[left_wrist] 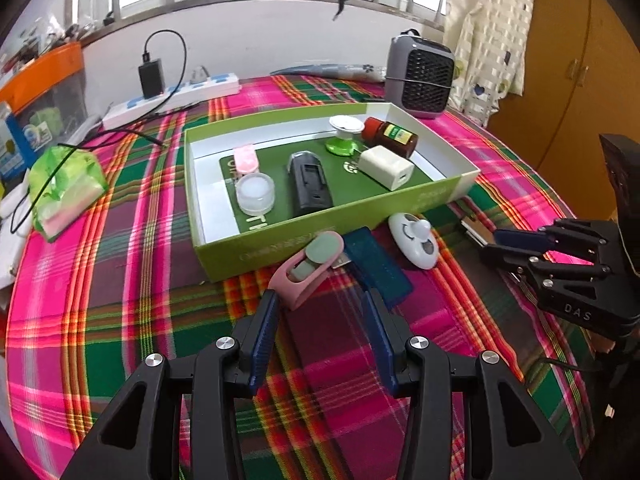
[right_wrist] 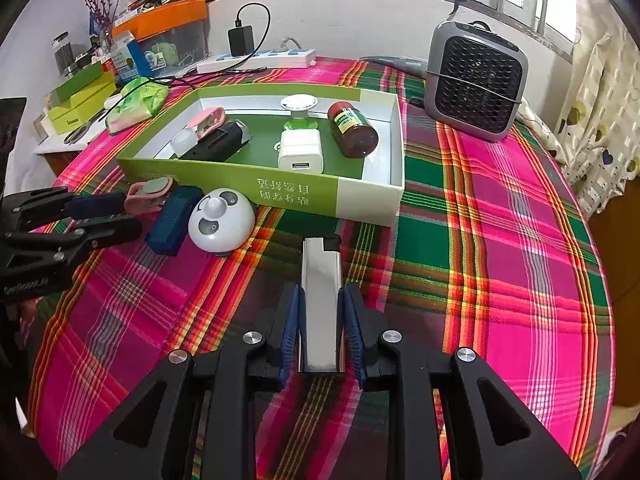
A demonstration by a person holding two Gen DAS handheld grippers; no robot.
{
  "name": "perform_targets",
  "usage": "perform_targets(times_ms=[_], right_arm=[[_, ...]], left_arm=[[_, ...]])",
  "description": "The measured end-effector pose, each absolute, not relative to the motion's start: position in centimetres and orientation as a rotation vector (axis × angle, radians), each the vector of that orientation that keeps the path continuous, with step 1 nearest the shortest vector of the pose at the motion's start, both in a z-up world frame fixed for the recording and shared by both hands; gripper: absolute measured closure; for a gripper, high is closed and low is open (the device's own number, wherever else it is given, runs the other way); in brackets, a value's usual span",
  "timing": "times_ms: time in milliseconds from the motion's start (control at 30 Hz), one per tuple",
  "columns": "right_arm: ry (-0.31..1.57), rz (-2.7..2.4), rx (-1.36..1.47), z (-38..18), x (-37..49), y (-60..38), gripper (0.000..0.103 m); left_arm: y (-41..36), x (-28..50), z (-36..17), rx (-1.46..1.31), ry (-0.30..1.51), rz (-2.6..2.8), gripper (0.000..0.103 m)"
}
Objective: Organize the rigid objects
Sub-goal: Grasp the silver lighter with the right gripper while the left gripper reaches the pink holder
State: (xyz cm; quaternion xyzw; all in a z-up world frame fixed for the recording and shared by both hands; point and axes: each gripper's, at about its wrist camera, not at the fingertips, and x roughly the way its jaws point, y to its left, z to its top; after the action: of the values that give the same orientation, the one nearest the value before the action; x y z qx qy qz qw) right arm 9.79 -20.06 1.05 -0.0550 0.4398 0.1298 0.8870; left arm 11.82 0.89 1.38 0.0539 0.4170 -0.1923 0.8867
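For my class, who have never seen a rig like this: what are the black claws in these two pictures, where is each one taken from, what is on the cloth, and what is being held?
The claws are hand-held two-finger grippers, one in each of a person's hands, each with a camera looking along its fingers. One picture comes from the left gripper, which is open and empty, close to a pink clip and a blue case. The other comes from the right gripper, shut on a silver metal bar. On the plaid cloth stands a green box holding a white charger, a brown bottle and other small items. A white round gadget lies outside it.
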Motion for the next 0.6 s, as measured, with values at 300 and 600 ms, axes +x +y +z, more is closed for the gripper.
perform_targets(times_ms=[300,600], right_arm=[[0.915,0.271,-0.111,1.1,9.8,-20.1,0.078],[0.914,0.271,-0.11,1.1,9.8,-20.1,0.078]], left_arm=[[1.5,13.0,1.8,0.15,0.849,-0.357,0.06],[0.8,14.3,1.3,0.188,0.873,-0.392,0.06]])
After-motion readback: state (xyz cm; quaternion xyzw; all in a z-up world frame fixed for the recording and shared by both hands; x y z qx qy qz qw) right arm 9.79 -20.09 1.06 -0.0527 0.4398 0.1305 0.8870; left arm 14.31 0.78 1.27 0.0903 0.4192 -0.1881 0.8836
